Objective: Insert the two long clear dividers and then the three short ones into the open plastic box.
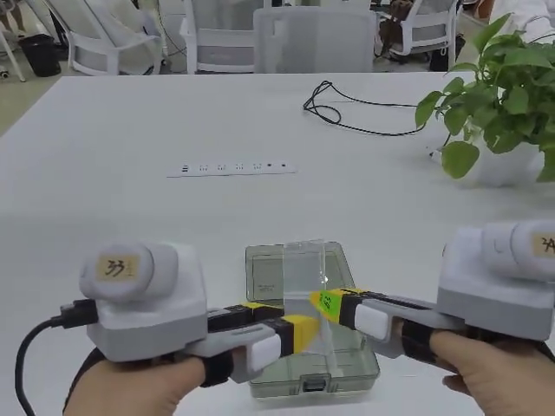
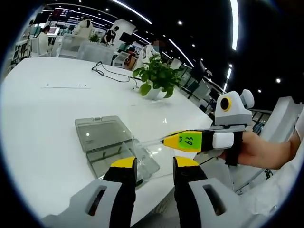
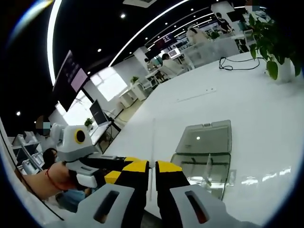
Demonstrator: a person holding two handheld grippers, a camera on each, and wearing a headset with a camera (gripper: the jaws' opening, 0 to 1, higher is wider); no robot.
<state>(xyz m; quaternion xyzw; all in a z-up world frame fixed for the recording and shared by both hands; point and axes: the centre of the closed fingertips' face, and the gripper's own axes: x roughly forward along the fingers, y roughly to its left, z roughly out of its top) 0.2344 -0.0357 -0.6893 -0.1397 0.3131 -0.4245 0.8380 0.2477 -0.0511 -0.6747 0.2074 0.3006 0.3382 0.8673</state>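
Observation:
The open clear plastic box (image 1: pixel 357 371) lies near the table's front edge, its lid (image 1: pixel 260 270) flat behind the base. A clear divider (image 1: pixel 303 270) stands upright above the box. My right gripper (image 1: pixel 323 301) is shut on its edge; in the right gripper view the divider (image 3: pixel 152 142) is a thin line rising between the closed jaws (image 3: pixel 152 166). My left gripper (image 1: pixel 282 321) is just left of the sheet, jaws apart (image 2: pixel 154 162), with the divider (image 2: pixel 151 153) in front of them. A clear strip (image 3: pixel 207 164) stands inside the box base (image 3: pixel 202 171).
A white power strip (image 1: pixel 230 167) lies mid-table. A black cable (image 1: pixel 347 108) loops at the back, and a potted plant (image 1: pixel 503 95) stands at the right. Chairs (image 1: pixel 217 35) line the far edge.

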